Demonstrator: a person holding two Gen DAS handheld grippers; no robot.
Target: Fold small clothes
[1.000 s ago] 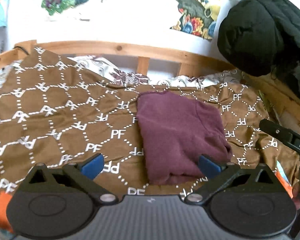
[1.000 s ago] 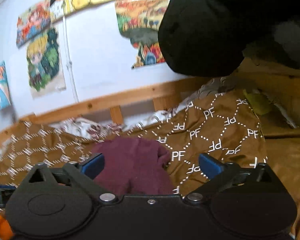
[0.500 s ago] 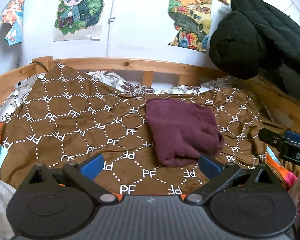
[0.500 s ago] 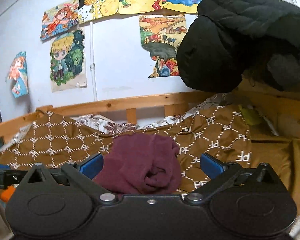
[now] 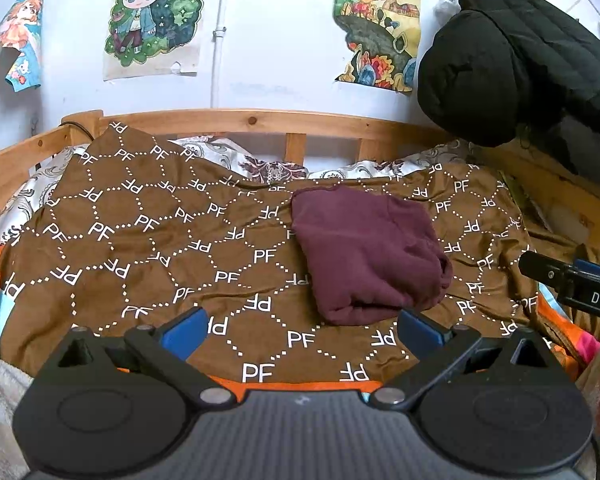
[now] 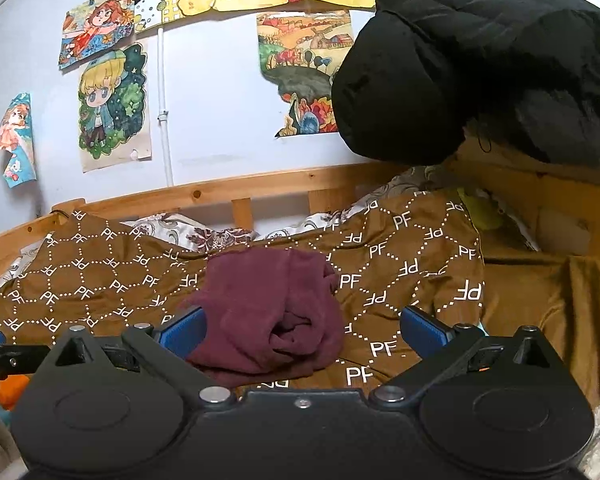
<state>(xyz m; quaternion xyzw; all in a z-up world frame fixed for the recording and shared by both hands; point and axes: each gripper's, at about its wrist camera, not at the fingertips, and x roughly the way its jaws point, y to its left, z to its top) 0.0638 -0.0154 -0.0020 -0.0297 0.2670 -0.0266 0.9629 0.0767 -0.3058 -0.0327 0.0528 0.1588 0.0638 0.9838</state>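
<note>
Left claw (image 5: 302, 332), right claw (image 6: 302, 330): black bodies, blue pads, silver pivot screws.

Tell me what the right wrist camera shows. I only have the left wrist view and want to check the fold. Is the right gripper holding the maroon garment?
Observer: No. The right gripper is open with nothing between its fingers. The maroon garment lies on the patterned blanket just beyond them.
Operator: Does the fold look tidy from that side?
Observer: Not quite. In the right wrist view, the garment's near edge shows loose layers bunched into a pocket-like crease, not a flat edge.
</note>
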